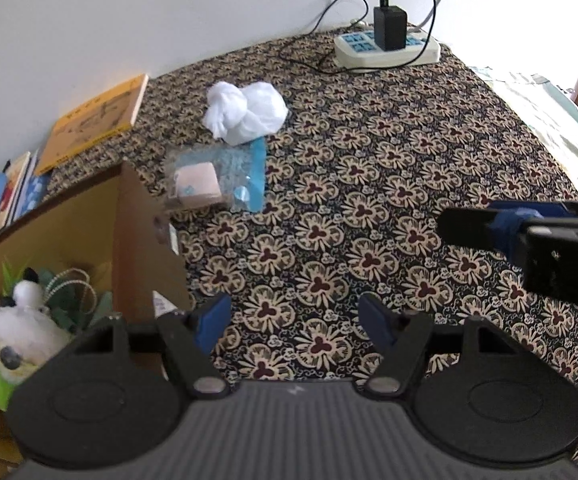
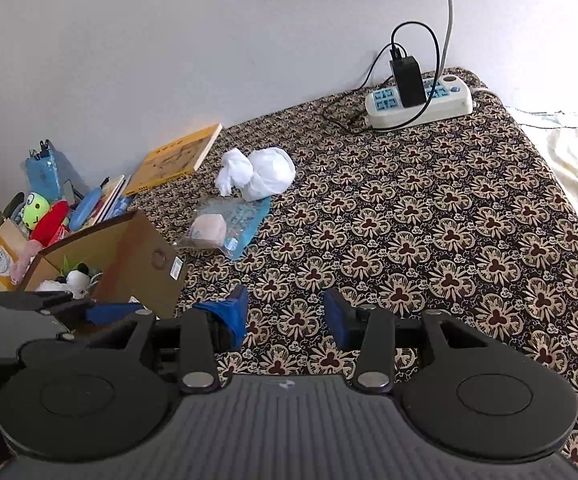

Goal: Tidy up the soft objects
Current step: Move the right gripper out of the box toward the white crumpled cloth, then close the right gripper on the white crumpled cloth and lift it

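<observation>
Cardboard box [image 1: 137, 240] cropped, plush toy [image 1: 17, 328] half-hidden

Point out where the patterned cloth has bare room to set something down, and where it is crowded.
Free: the wide stretch of patterned cloth between the power strip, the crumpled white bag and both grippers. Crowded: the left side, where the clear packet, cardboard box and yellow book cluster.

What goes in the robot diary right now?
left gripper: open, empty | right gripper: open, empty | white bag: on cloth
</observation>
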Motion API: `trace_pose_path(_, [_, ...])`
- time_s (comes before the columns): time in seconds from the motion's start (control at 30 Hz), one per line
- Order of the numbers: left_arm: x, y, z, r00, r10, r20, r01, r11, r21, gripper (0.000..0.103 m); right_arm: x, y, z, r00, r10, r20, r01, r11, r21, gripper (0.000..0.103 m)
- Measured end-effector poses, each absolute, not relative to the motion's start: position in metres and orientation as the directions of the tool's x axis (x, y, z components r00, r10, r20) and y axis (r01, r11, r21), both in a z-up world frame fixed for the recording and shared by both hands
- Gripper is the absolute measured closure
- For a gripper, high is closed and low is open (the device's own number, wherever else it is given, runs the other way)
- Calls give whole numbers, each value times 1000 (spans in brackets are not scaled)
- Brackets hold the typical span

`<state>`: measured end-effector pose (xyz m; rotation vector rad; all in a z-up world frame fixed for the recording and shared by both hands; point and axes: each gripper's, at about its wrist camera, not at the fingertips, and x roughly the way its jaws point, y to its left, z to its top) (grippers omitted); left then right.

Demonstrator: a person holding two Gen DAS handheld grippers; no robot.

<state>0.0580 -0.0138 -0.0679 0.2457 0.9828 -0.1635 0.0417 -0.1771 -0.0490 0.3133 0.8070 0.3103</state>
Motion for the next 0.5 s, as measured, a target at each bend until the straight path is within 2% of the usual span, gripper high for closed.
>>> trace_pose_path(0.5, [73, -5, -76, 546, -61, -836, 269, 957, 106, 31, 96, -159, -56, 594, 456, -662, -227, 885, 406, 76])
